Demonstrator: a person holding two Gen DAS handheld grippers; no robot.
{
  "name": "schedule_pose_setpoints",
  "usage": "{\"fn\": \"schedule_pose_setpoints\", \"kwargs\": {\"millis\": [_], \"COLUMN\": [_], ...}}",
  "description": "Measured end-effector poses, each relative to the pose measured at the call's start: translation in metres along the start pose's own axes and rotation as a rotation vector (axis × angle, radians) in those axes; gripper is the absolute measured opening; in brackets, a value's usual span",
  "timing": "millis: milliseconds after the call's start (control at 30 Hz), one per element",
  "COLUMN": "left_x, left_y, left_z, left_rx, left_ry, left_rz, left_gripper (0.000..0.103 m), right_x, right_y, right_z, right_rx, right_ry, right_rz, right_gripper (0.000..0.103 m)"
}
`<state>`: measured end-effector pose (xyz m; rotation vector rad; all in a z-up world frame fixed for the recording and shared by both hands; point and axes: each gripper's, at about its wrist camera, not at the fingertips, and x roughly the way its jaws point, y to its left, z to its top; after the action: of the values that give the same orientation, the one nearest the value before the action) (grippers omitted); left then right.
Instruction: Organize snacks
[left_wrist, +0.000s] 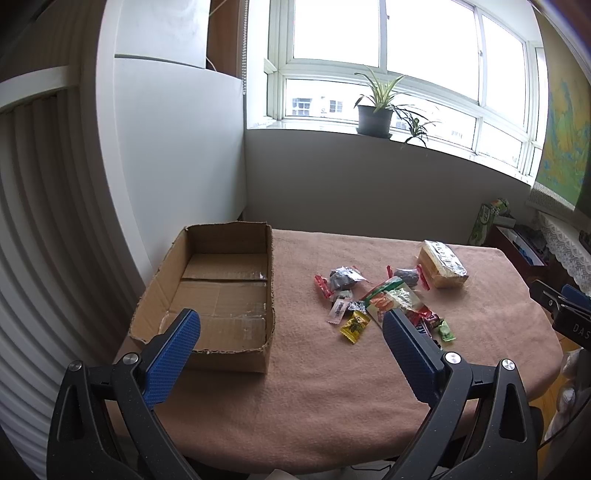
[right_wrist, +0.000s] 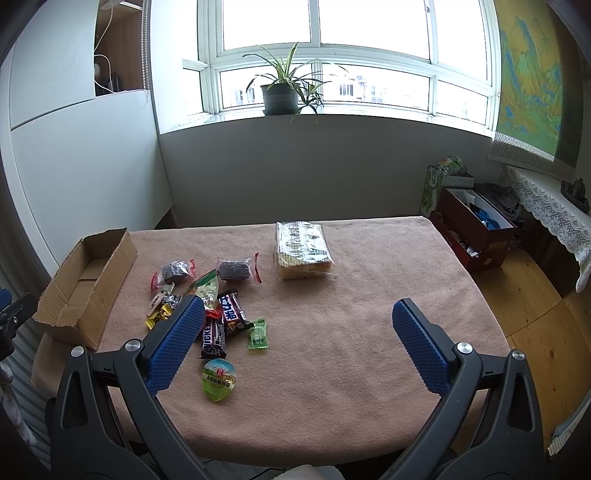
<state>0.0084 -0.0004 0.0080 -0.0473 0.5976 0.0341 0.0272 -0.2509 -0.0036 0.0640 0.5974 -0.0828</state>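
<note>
Pink cloth (right_wrist: 332, 332): mixed wrapped snacks (right_wrist: 218, 310).

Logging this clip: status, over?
Left gripper and right gripper open, empty. Brown cardboard box empty; wrapped snacks loose on pink tablecloth. Nothing in the way.

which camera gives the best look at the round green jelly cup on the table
The right wrist view. There the jelly cup lies in plain sight on the pink cloth, nearest the camera, its round printed lid facing up, just below the Snickers bar. In the left wrist view I cannot find it; it is likely hidden behind that gripper's finger.
</note>
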Motion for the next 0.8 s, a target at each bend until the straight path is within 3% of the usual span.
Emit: {"fn": "schedule_pose_setpoints", "kwargs": {"millis": [800], "left_x": [0.0046], "left_y": [-0.0014], "left_z": [-0.0014], "left_rx": [0.007], "left_ry": [0.008], "left_rz": [-0.006], "left_gripper": [0.099], "right_x": [0.0088], "right_y": [-0.0017], "right_z": [-0.0060], "right_rx": [0.006], "right_ry": [0.022], "right_rz": [0.005], "right_gripper": [0.103]}}
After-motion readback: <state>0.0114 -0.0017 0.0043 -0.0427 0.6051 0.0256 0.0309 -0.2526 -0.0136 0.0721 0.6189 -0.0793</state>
